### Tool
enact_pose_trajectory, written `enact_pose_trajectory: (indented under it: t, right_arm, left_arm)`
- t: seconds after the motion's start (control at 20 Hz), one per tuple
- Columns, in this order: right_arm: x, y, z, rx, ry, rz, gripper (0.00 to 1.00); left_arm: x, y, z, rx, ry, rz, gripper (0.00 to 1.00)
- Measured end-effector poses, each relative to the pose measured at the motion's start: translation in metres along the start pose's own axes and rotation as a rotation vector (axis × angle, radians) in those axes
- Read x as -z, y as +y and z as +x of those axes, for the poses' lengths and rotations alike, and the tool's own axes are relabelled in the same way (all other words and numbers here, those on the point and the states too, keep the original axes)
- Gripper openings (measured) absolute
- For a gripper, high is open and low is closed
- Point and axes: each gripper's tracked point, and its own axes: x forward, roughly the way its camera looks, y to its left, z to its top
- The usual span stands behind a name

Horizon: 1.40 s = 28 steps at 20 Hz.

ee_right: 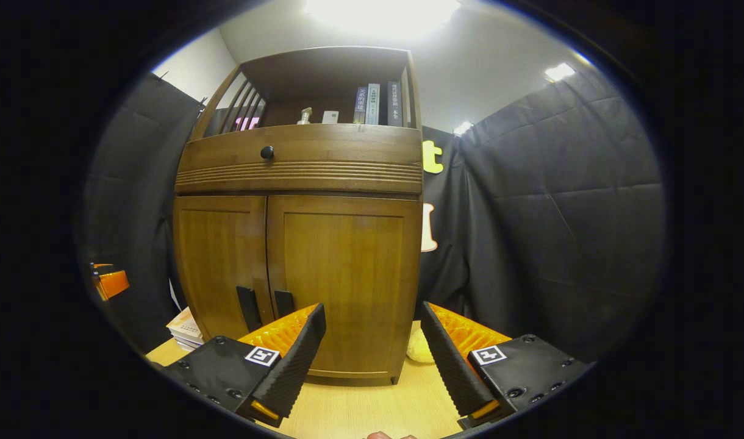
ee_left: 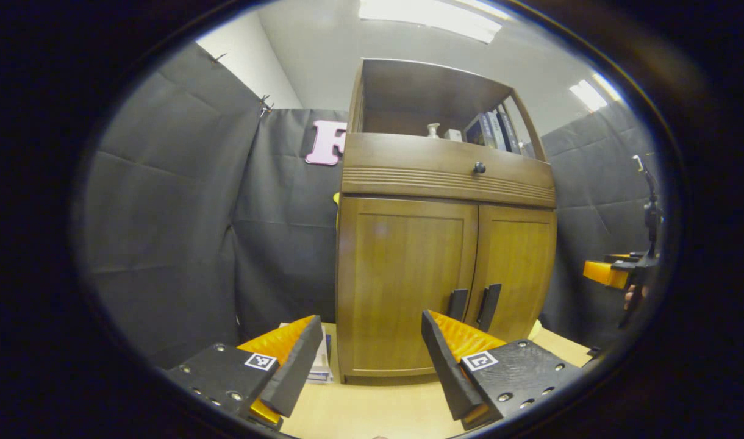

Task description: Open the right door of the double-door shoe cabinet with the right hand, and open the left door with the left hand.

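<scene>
Both grippers, left (ee_left: 372, 360) and right (ee_right: 372, 353), are gaping wide, gripping nothing, hovering short of the cabinet (ee_right: 299, 244); its doors are sitting closed beyond the jaws.

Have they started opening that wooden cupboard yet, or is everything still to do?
Nothing is done yet: the right door and left door are both closed. In hand: the right hand-held gripper and left hand-held gripper hang open before the cabinet, touching neither dark handle. Left: pulling both doors open.
</scene>
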Motion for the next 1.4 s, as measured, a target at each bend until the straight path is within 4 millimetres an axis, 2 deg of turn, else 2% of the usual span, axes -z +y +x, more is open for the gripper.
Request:
enact_pose_trajectory:
  t: [0.2, 0.3, 0.4, 0.55, 0.65, 0.9, 1.05, 1.1, 1.25, 1.4]
  right_arm:
    - [-0.005, 0.019, 0.018, -0.04, 0.0, -0.001, 0.99]
    - [-0.011, 0.029, 0.028, -0.056, -0.015, -0.018, 0.99]
    - [-0.012, 0.042, 0.039, -0.079, -0.023, -0.042, 0.98]
    - [-0.008, 0.064, 0.056, -0.123, -0.017, -0.031, 1.0]
    - [0.002, 0.075, 0.069, -0.134, 0.013, -0.014, 0.97]
    - [0.027, 0.105, 0.096, -0.178, 0.086, 0.011, 1.0]
    - [0.042, 0.12, 0.112, -0.188, 0.135, 0.026, 1.0]
    - [0.047, 0.123, 0.117, -0.188, 0.148, 0.028, 1.0]
    - [0.057, 0.131, 0.13, -0.185, 0.174, 0.017, 0.97]
    - [0.067, 0.138, 0.141, -0.176, 0.191, 0.014, 1.0]
  left_arm:
    - [0.006, 0.005, 0.0, -0.014, 0.011, -0.06, 0.92]
    - [0.008, 0.008, -0.004, -0.029, 0.019, -0.056, 0.96]
    - [0.015, 0.011, -0.005, -0.041, 0.031, -0.054, 0.91]
    - [0.027, 0.02, -0.016, -0.062, 0.058, -0.054, 0.91]
    - [0.035, 0.021, -0.026, -0.071, 0.067, -0.063, 0.92]
    - [0.054, 0.029, -0.027, -0.098, 0.105, -0.073, 0.94]
    - [0.065, 0.033, -0.028, -0.112, 0.132, -0.087, 0.92]
    - [0.069, 0.035, -0.026, -0.116, 0.143, -0.094, 0.94]
    - [0.077, 0.039, -0.02, -0.13, 0.166, -0.116, 0.92]
    - [0.084, 0.043, -0.019, -0.143, 0.178, -0.127, 0.92]
